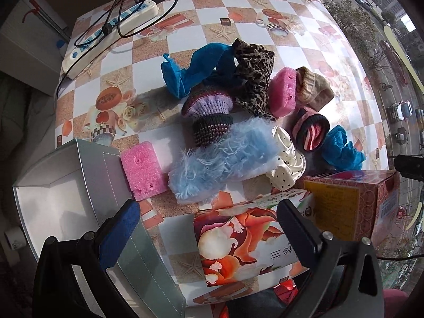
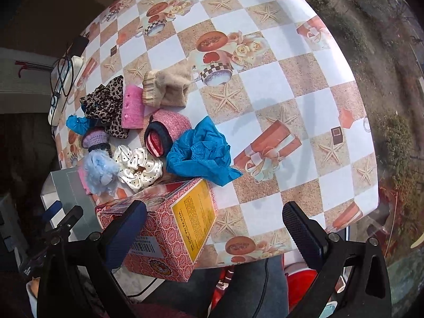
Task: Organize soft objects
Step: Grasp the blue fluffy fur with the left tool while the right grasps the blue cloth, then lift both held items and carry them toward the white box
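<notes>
The left gripper hangs above the near edge of the table, jaws spread wide and holding nothing, its blue-padded finger on the left and its dark ribbed finger on the right. The right gripper hangs over the same near edge, further toward the table's right end, jaws equally wide and empty; part of the left gripper shows at the left margin of the right wrist view, close beside it

scrunchies, socks and sponges lie heaped mid-table.
</notes>
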A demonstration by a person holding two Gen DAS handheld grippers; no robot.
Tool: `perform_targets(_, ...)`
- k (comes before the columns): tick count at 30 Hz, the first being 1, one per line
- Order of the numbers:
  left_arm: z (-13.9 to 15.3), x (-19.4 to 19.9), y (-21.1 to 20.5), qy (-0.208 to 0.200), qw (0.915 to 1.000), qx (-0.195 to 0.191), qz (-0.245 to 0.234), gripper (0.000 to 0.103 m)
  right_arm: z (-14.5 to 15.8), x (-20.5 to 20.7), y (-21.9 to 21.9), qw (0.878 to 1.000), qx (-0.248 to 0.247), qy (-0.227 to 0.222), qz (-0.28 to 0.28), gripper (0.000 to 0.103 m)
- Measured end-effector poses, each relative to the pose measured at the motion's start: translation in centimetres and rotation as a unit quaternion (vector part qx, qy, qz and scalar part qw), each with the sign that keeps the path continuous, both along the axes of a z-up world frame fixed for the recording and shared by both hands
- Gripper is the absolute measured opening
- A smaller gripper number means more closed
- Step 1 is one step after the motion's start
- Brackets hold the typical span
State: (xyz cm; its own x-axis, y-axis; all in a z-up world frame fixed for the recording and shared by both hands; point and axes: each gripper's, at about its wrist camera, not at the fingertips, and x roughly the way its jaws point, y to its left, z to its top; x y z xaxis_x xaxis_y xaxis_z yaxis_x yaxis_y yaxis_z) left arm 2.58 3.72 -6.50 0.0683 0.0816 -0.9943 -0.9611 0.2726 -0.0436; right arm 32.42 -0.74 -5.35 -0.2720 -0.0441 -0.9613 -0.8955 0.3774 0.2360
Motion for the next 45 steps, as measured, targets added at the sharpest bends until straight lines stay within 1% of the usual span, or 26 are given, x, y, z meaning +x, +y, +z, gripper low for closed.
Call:
perform_targets(5, -1.6, 1.4, 0.5, 0.025, 0.9984, 0.003, -0.051, 0.103, -1.8, 0.4, 1.8, 1.000, -0.009, 0.027, -0.006, 0.103)
perform_targets(8, -2.7, 1.7, 1.1, 0.030, 0.9980, -0.008, -0.055, 0.103, -3.4, 0.4, 2.7, 0.999, -0.023, 0.033, 0.003, 0.103)
perform_targets(10, -3.3, 1.8, 1.5, 0.032, 0.9979, -0.010, -0.055, 0.103, -4.8, 0.4, 3.2, 0.998, -0.037, 0.059, -0.007, 0.103)
perform_targets(12, -4.0, 2.1, 1.9, 0.041, 0.9973, -0.012, -0.060, 0.103, -6.2, 0.3, 3.6, 0.996, -0.053, 0.071, -0.017, 0.103)
perform_targets(15, -5.1, 2.7, 2.2, 0.056, 0.9955, -0.017, -0.075, 0.099, -7.8, -0.2, 4.2, 0.995, -0.069, 0.072, -0.006, 0.103)
perform_targets(17, -6.1, 3.0, 2.3, 0.066, 0.9941, -0.024, -0.083, 0.097, -8.9, -0.7, 4.6, 0.993, -0.080, 0.087, 0.007, 0.103)
perform_targets(19, -7.2, 3.1, 2.4, 0.070, 0.9930, -0.039, -0.087, 0.090, -10.1, -1.1, 4.9, 0.990, -0.094, 0.102, 0.011, 0.103)
perform_targets(20, -7.8, 3.1, 2.5, 0.069, 0.9924, -0.051, -0.088, 0.081, -10.5, -1.3, 5.0, 0.989, -0.099, 0.107, 0.012, 0.103)
perform_targets(21, -8.4, 3.1, 2.6, 0.070, 0.9918, -0.064, -0.086, 0.068, -11.0, -1.6, 5.1, 0.988, -0.104, 0.111, 0.014, 0.103)
perform_targets(22, -8.8, 3.1, 2.7, 0.069, 0.9914, -0.073, -0.084, 0.060, -11.6, -1.7, 5.2, 0.988, -0.109, 0.110, 0.017, 0.103)
perform_targets(23, -9.1, 2.9, 2.8, 0.064, 0.9918, -0.078, -0.078, 0.045, -11.8, -1.9, 5.3, 0.988, -0.111, 0.108, 0.021, 0.103)
perform_targets(24, -9.3, 2.7, 3.0, 0.052, 0.9928, -0.083, -0.068, 0.037, -12.1, -2.0, 5.4, 0.988, -0.112, 0.101, 0.025, 0.099)
perform_targets(26, -8.9, 1.8, 3.3, 0.026, 0.9953, -0.082, -0.044, 0.031, -12.5, -2.2, 5.4, 0.988, -0.116, 0.097, 0.030, 0.066)
perform_targets(28, -8.1, 1.2, 3.5, 0.010, 0.9973, -0.068, -0.026, 0.030, -12.7, -2.3, 5.2, 0.988, -0.116, 0.099, 0.034, 0.055)
perform_targets(29, -7.6, 1.1, 3.6, 0.008, 0.9979, -0.060, -0.022, 0.030, -12.6, -2.3, 5.1, 0.988, -0.110, 0.099, 0.036, 0.047)
perform_targets(31, -6.4, 0.8, 4.1, 0.004, 0.9989, -0.044, -0.015, 0.030, -12.1, -2.4, 4.9, 0.990, -0.096, 0.094, 0.038, 0.045)
perform_targets(32, -5.8, 0.7, 4.2, -0.001, 0.9992, -0.038, -0.010, 0.030, -11.6, -2.1, 4.6, 0.991, -0.088, 0.093, 0.038, 0.041)
perform_targets(34, -4.9, 0.6, 4.4, -0.009, 0.9995, -0.029, 0.000, 0.030, -10.8, -1.8, 4.4, 0.993, -0.072, 0.091, 0.034, 0.041)
perform_targets(35, -4.4, 0.5, 4.5, -0.012, 0.9996, -0.024, 0.004, 0.030, -10.3, -1.6, 4.3, 0.993, -0.064, 0.090, 0.031, 0.038)
perform_targets(37, -3.5, 0.4, 4.5, -0.013, 0.9997, -0.015, 0.014, 0.030, -9.3, -0.7, 4.1, 0.994, -0.054, 0.088, 0.021, 0.037)
perform_targets(38, -2.8, 0.5, 4.3, -0.014, 0.9997, -0.012, 0.019, 0.030, -9.0, -0.5, 4.0, 0.995, -0.047, 0.088, 0.017, 0.035)
perform_targets(41, -0.9, 0.9, 4.0, -0.017, 0.9996, 0.002, 0.024, 0.030, -7.6, 0.3, 4.2, 0.996, -0.029, 0.086, 0.006, 0.034)
perform_targets(42, -0.1, 0.5, 4.1, -0.021, 0.9995, 0.007, 0.025, 0.030, -7.1, 0.6, 4.2, 0.996, -0.022, 0.082, 0.004, 0.034)
perform_targets(43, 0.3, 0.6, 4.3, -0.023, 0.9994, 0.012, 0.024, 0.030, -6.3, 1.5, 3.7, 0.997, -0.013, 0.079, 0.003, 0.034)
perform_targets(45, 0.9, 2.0, 4.2, -0.024, 0.9993, 0.021, 0.021, 0.030, -5.0, 2.5, 3.6, 0.997, -0.001, 0.072, -0.003, 0.034)
